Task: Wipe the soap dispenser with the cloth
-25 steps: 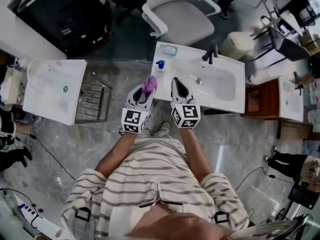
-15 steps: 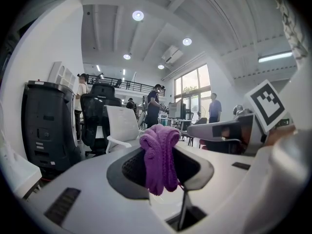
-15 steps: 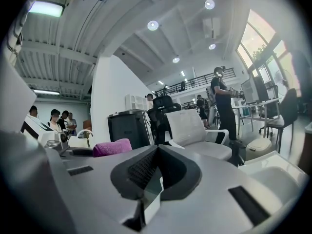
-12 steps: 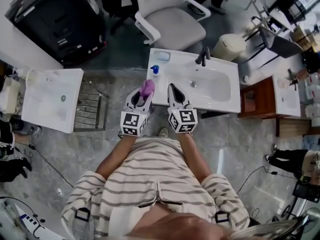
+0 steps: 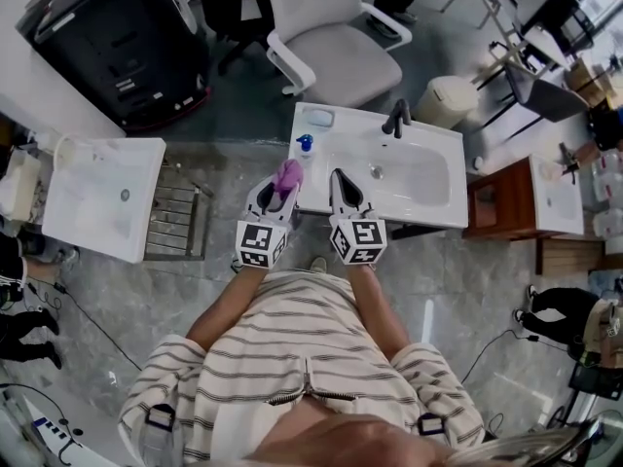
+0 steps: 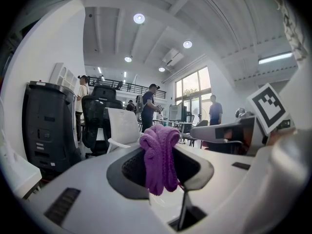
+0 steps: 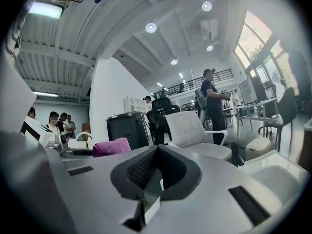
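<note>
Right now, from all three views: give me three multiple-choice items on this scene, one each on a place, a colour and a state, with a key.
1. Where does the soap dispenser stand?
A. at the left end of the sink
B. on the office chair
C. on the floor

2. What colour is the cloth?
A. white
B. purple
C. green

3. How is the right gripper?
A. shut, with nothing in it
B. shut on the cloth
C. open round the soap dispenser

Key:
1 A: the head view shows its blue pump on the sink's left end, just beyond the left gripper.
2 B: it hangs purple, pinched in the left gripper.
3 A: the right gripper view shows the jaws together with nothing between them.
</note>
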Demonstrator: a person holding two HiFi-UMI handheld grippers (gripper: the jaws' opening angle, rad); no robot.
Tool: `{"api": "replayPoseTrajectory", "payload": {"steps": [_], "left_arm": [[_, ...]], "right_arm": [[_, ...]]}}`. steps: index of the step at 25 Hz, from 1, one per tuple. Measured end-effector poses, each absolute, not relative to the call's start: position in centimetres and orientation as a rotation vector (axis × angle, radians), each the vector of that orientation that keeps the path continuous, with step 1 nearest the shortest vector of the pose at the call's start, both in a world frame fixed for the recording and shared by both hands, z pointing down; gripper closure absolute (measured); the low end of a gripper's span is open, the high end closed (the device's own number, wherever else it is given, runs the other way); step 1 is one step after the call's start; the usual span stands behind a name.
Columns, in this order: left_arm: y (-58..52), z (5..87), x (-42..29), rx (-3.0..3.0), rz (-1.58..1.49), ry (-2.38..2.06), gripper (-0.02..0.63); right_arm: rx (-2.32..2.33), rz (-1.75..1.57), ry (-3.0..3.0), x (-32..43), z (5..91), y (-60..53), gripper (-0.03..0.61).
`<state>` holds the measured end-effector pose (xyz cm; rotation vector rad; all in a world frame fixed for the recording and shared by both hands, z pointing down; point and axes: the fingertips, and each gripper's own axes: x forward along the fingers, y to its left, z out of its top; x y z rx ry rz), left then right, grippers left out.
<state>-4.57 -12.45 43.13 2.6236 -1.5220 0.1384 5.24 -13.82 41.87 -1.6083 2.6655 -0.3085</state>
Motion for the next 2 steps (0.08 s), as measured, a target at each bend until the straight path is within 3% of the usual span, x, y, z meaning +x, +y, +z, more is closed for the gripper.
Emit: {"api": "replayPoseTrajectory", "payload": {"steps": [2], "left_arm": [[-12.43,43.07,-4.56,2.627,0.142,-1.52,0.485]], "right_arm": [[-1.607,-0.306,2.661,5.27,41.7,-13.8,0.586]]}}
